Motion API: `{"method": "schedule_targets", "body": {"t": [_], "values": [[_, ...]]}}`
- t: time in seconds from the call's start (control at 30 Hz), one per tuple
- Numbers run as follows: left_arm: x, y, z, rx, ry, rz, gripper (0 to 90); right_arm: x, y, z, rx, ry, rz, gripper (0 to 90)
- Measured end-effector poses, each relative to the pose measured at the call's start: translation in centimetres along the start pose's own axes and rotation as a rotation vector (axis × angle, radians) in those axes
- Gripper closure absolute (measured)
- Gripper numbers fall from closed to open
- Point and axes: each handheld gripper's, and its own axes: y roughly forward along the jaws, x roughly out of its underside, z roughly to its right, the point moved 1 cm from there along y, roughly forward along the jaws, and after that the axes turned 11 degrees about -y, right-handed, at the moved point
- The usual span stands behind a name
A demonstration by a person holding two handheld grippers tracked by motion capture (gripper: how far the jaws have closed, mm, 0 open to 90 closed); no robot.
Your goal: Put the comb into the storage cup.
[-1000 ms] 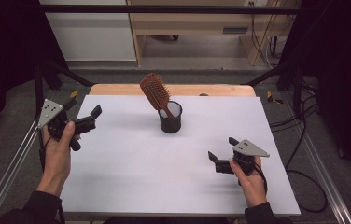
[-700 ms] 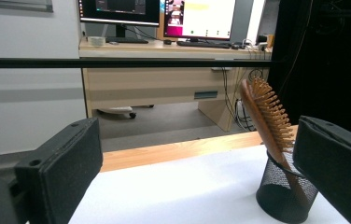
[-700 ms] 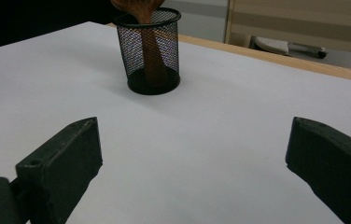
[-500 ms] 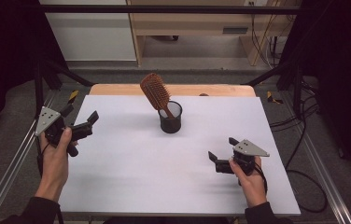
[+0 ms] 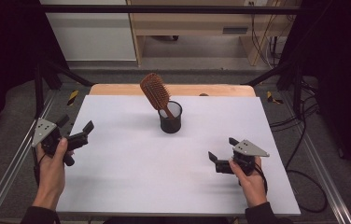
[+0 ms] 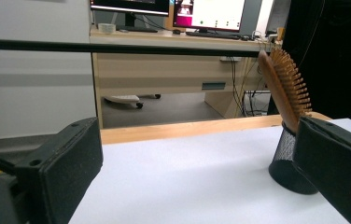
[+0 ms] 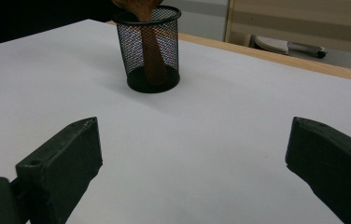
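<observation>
Brush (image 5: 155,90) stands handle-down in the black mesh cup (image 5: 170,118), head tilted toward the far-left, bristles facing right and toward you. Cup sits upright on the white table (image 5: 131,182), a little beyond centre, nearer the far wooden edge.

Your left gripper (image 5: 77,132) is at the table's left edge, lifted, jaws wide and holding nothing. In the left gripper view the brush (image 6: 286,88) and cup (image 6: 288,163) lie off to the right, partly behind the right jaw, so that gripper is not lined up on them.

Your right gripper (image 5: 222,151) is near the front right of the table, low over the surface, jaws also wide and empty. In the right gripper view the cup (image 7: 150,49) sits ahead and left of the gap between the jaws, with the brush handle (image 7: 149,51) visible through the mesh.

Step, as it reads: both grippers are well apart from the brush and cup, nothing gripped. It could be the approach before a pick, or the pause after the brush was set in; the frames do not settle it.

If a pick comes next, it calls for this:
- One gripper steadies the cup rim, since mesh is light and may tip.
- The other takes the brush at the neck, just above the rim.
- Lift along the tilt, not straight up, or the handle will drag the cup.
</observation>
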Motion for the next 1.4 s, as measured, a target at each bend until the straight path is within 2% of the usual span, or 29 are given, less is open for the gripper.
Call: {"method": "schedule_targets", "body": {"t": [0.23, 0.53, 0.6, 0.9, 1.13, 1.4], "values": [[1.7, -1.1, -0.6, 0.001, 0.000, -0.004, 1.8, 0.1, -0.1, -0.4, -0.005, -0.041, -0.017, 4.0], [3.7, -2.0, -0.4, 0.015, -0.015, -0.029, 2.0, 0.2, -0.6, -0.1, -0.003, -0.038, -0.013, 4.0], [4.1, -2.2, -0.2, 0.019, -0.016, -0.032, 2.0, 0.3, -0.8, -0.1, -0.003, -0.036, -0.012, 4.0], [5.6, -2.6, 1.0, 0.051, 0.025, -0.059, 2.0, 0.6, -1.4, 0.4, -0.003, -0.015, 0.003, 4.0], [6.4, -2.9, 2.0, 0.070, 0.043, -0.077, 2.1, 0.6, -1.7, 0.5, -0.003, -0.018, 0.008, 3.9], [7.2, -3.0, 3.1, 0.101, 0.047, -0.092, 2.3, 0.6, -1.9, 0.6, -0.004, -0.020, 0.014, 3.9]]}}
